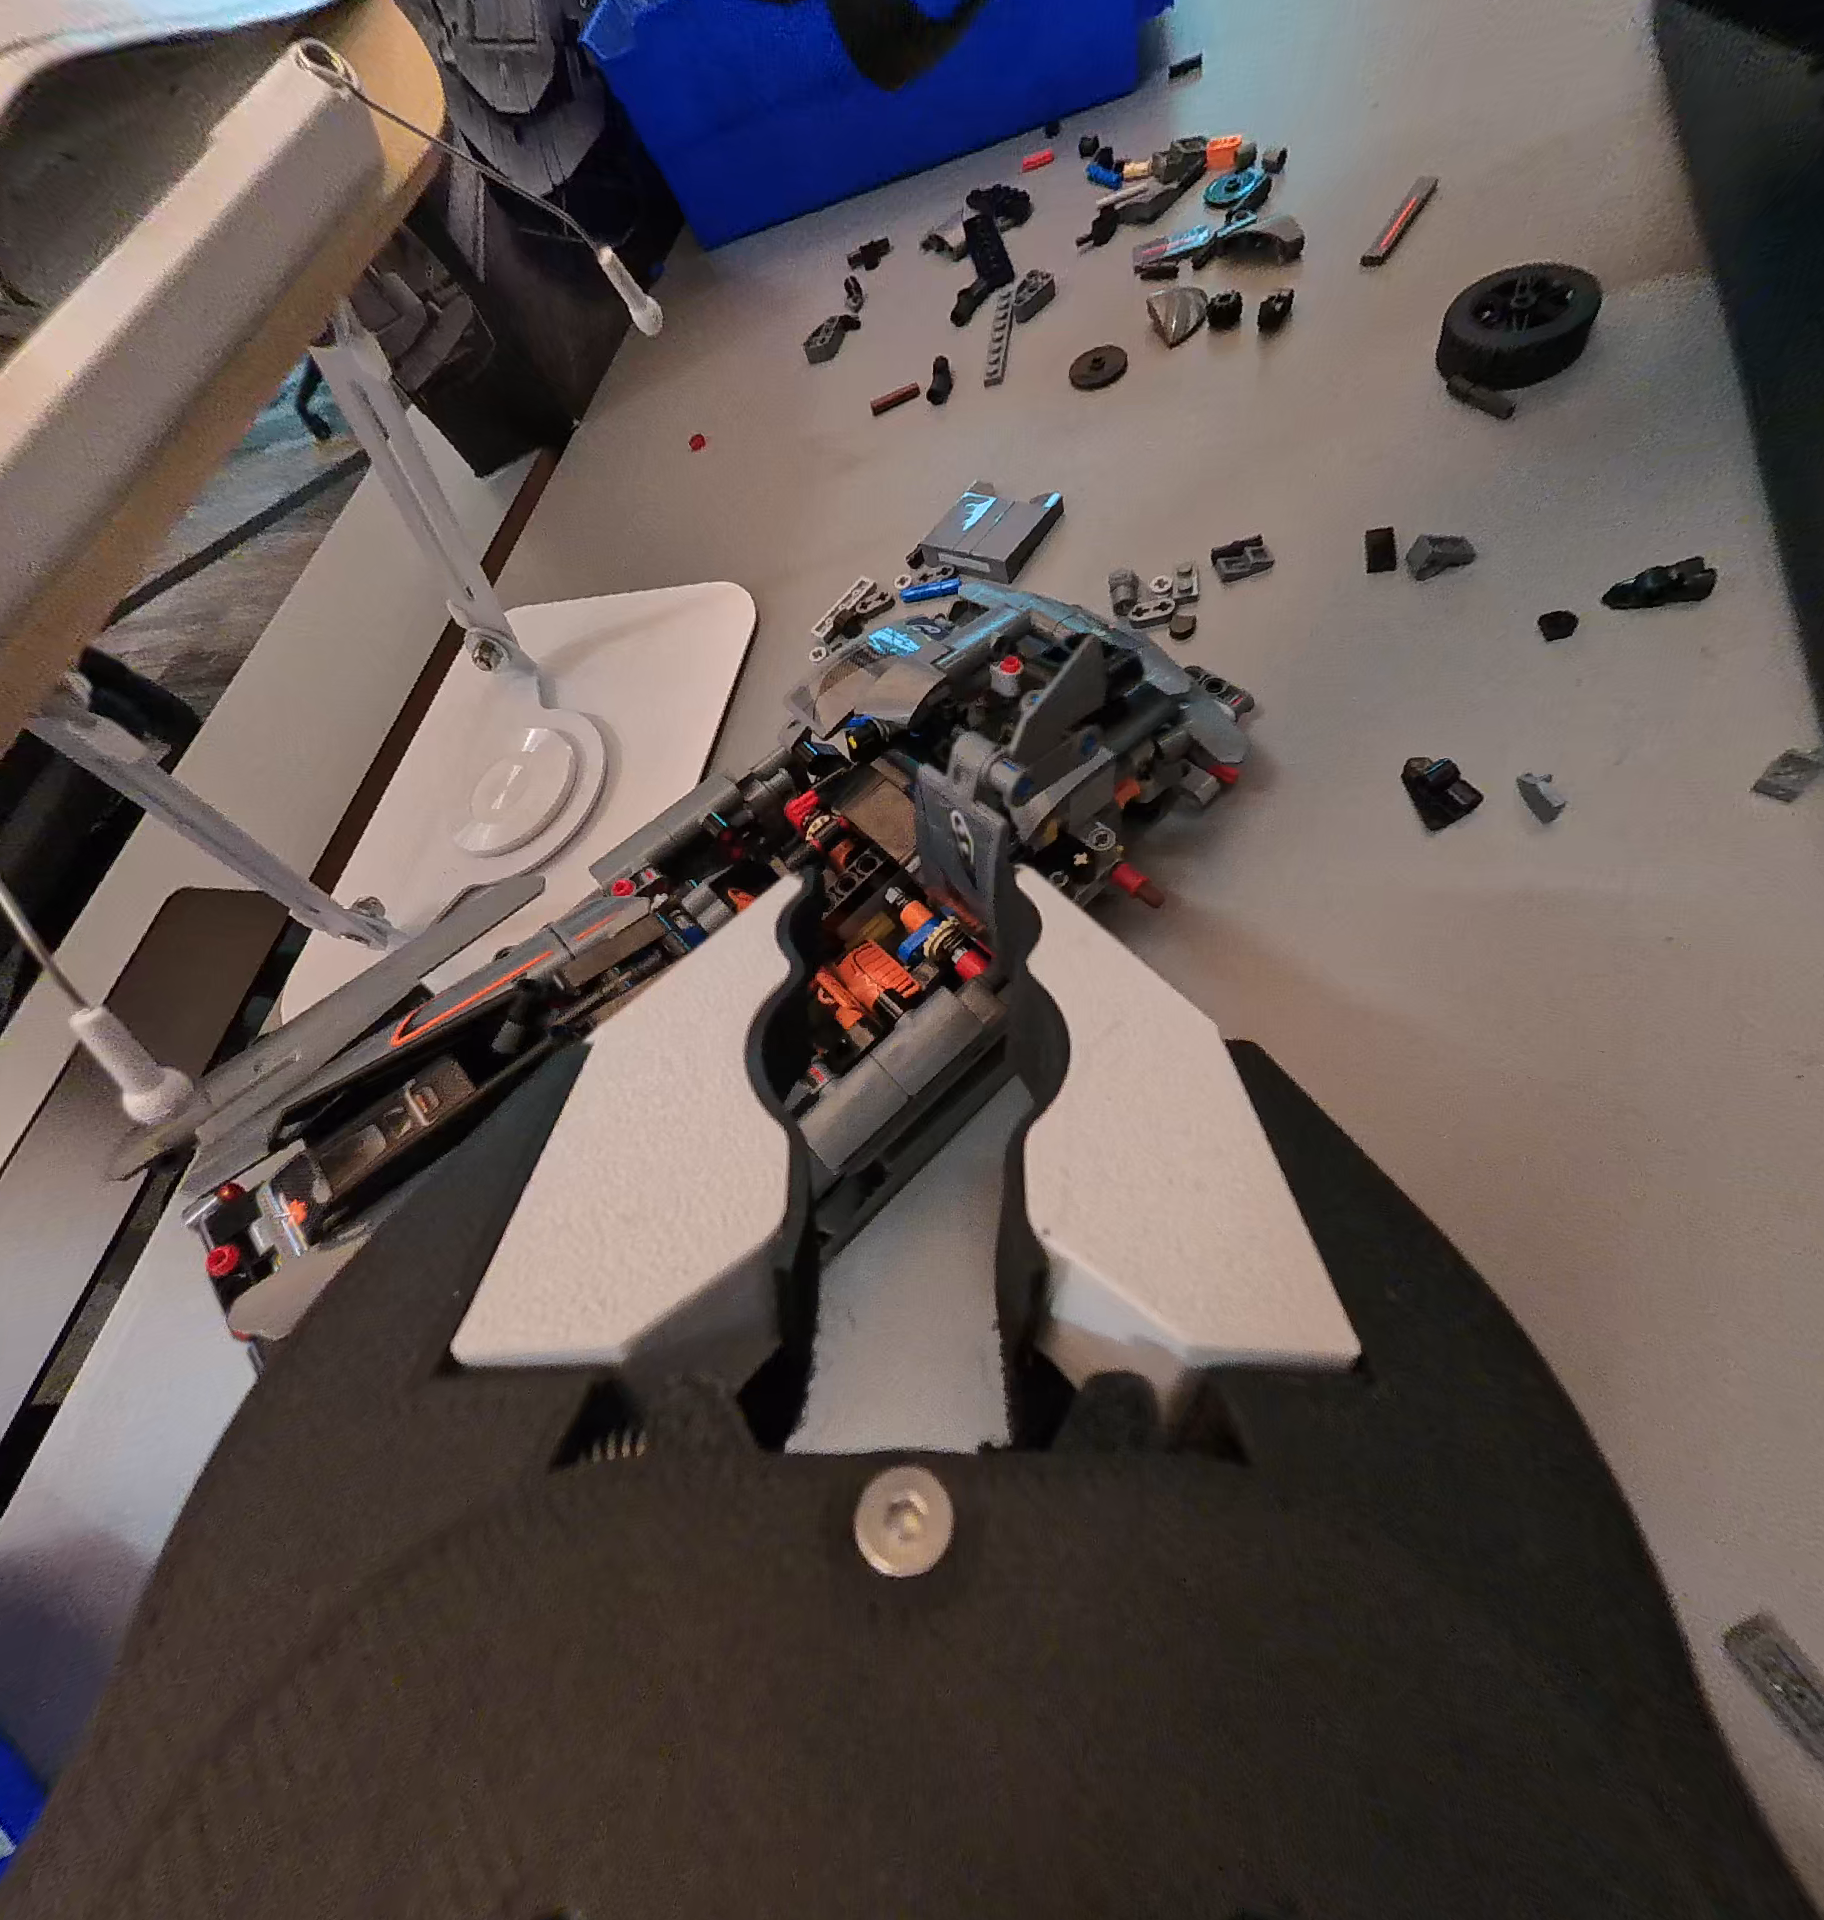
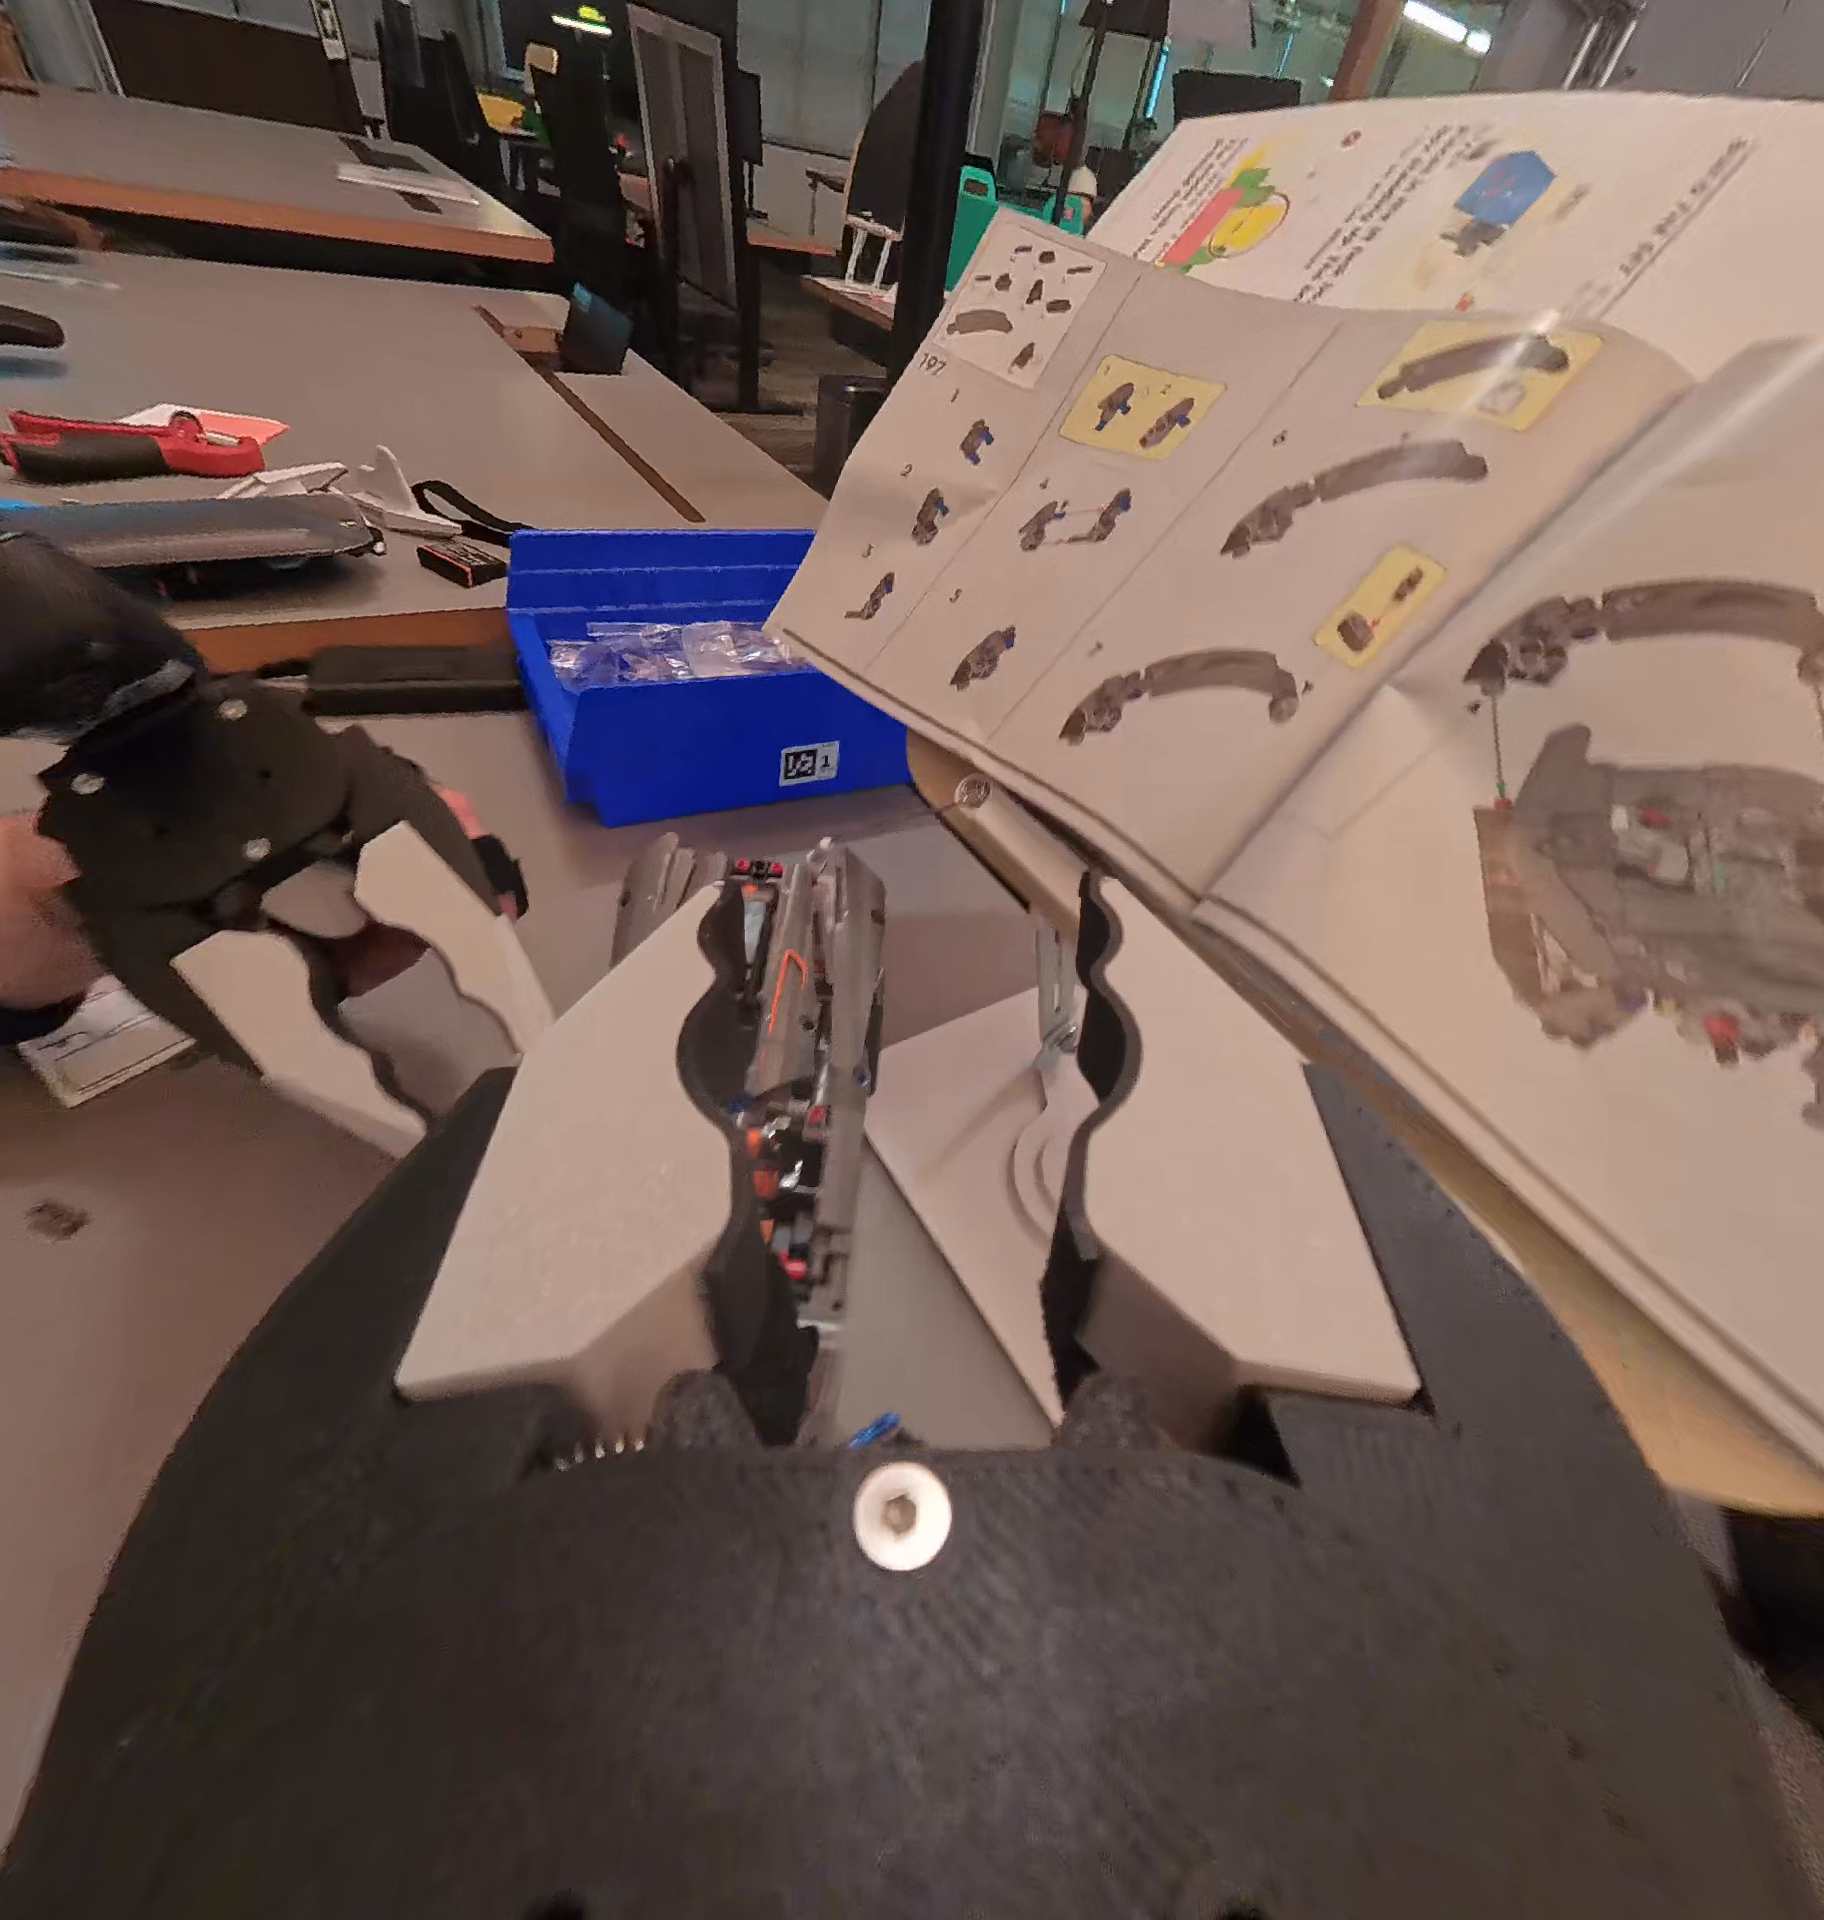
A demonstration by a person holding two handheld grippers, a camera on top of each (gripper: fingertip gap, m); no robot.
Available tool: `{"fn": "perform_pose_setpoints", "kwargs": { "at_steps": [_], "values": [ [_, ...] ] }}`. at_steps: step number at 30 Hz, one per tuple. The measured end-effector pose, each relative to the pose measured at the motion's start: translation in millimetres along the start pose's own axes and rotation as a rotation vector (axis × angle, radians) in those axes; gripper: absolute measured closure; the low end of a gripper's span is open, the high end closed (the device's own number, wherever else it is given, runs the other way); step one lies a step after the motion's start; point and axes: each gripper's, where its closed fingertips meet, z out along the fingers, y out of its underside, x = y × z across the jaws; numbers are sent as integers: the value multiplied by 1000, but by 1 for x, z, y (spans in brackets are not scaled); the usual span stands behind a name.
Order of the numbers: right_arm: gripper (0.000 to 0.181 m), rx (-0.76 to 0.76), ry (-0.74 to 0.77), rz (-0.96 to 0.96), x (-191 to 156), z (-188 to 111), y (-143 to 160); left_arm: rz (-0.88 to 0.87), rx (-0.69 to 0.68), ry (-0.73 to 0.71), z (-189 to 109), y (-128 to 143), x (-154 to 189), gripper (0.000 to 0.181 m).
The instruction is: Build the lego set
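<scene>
The part-built grey Lego car (image 1: 1001,717), with orange and black insides, lies on the grey table (image 1: 1407,1039). My left gripper (image 1: 908,894) hovers over its middle, jaws partly apart, and the car shows through the gap. In the right wrist view the left gripper (image 2: 461,1049) is blurred, open and empty, left of the car (image 2: 814,1039). My right gripper (image 2: 897,894) is open and looks along the car, which lies in the gap close to the left finger (image 2: 596,1122). Loose Lego pieces (image 1: 1147,239) and a black wheel (image 1: 1521,322) lie farther off.
An open instruction booklet (image 2: 1303,623) rests on a white stand (image 1: 596,707) beside the car, overhanging it. A blue bin (image 2: 700,727) holding plastic bags stands behind the car. A person's hand (image 2: 4,914) holds the left gripper. A red and black tool (image 2: 129,447) lies on a farther table.
</scene>
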Motion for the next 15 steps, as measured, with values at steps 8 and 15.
{"fn": "perform_pose_setpoints", "kwargs": {
  "at_steps": [8, 15],
  "values": [
    [134, -108, -138, -26, -54, -32, 51, 11, 48, 47, -6, -13, 10, 148],
    [141, -174, -355, 48, -112, -32, 104, 24, 20, 83, 4, -10, 21, 146]
  ]
}}
